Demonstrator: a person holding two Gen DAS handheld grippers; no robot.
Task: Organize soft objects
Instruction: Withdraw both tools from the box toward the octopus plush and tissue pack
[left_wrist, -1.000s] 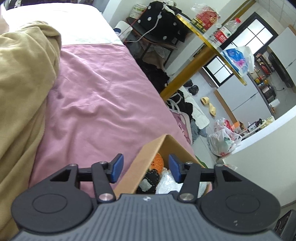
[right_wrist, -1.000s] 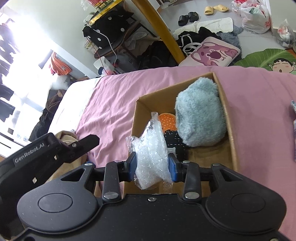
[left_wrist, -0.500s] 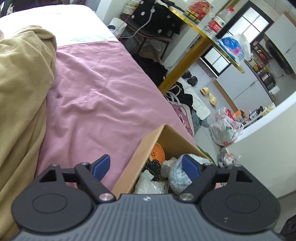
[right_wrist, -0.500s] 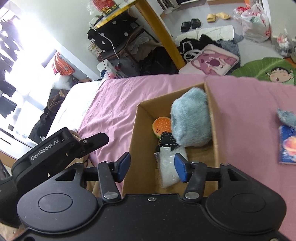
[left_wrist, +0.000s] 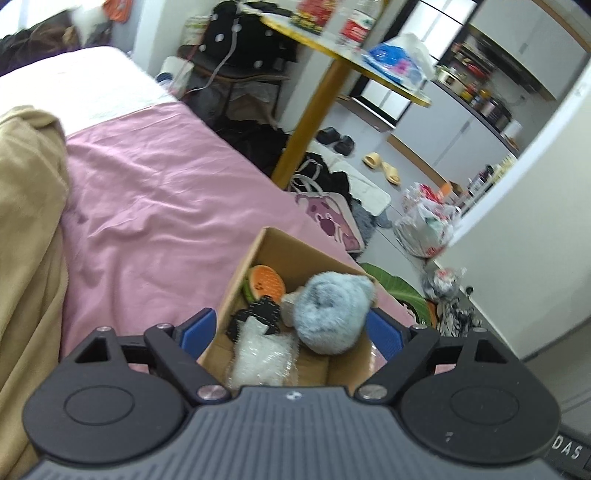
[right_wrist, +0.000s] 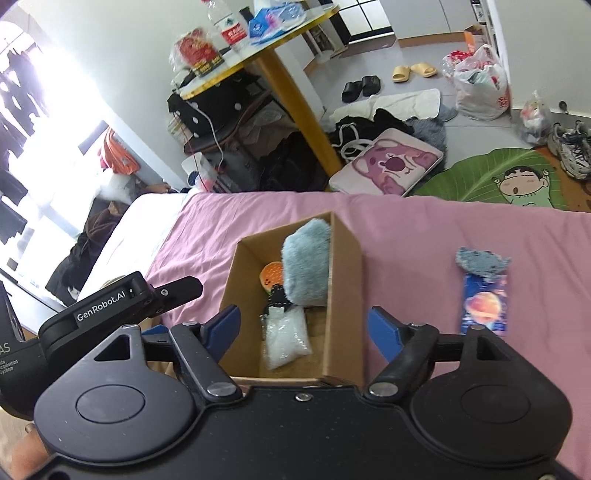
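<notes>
A cardboard box (right_wrist: 343, 295) (left_wrist: 245, 275) stands on the pink bedsheet. Inside lie a fluffy blue-grey plush (right_wrist: 306, 271) (left_wrist: 330, 317), an orange round plush (right_wrist: 271, 277) (left_wrist: 266, 282), a black dotted item (right_wrist: 279, 299) (left_wrist: 258, 315) and a clear bubble-wrap bag (right_wrist: 286, 341) (left_wrist: 260, 363). My right gripper (right_wrist: 303, 328) is open above the box's near end, empty. My left gripper (left_wrist: 291, 332) is open too, wide above the box. Beside the box on the sheet rest a small blue-grey fuzzy piece (right_wrist: 482, 260) and a blue packet with an orange planet (right_wrist: 484, 304).
A tan blanket (left_wrist: 26, 206) is heaped on the bed's left. Past the bed edge are a yellow-legged table (right_wrist: 295, 96), a black chair with clothes (right_wrist: 221, 110), a pink bear bag (right_wrist: 388, 166), a green leaf mat (right_wrist: 487, 177), slippers and plastic bags on the floor.
My right gripper opened and let the bubble-wrap bag drop into the box, then pulled back and up. My left gripper opened wider and swung over the box.
</notes>
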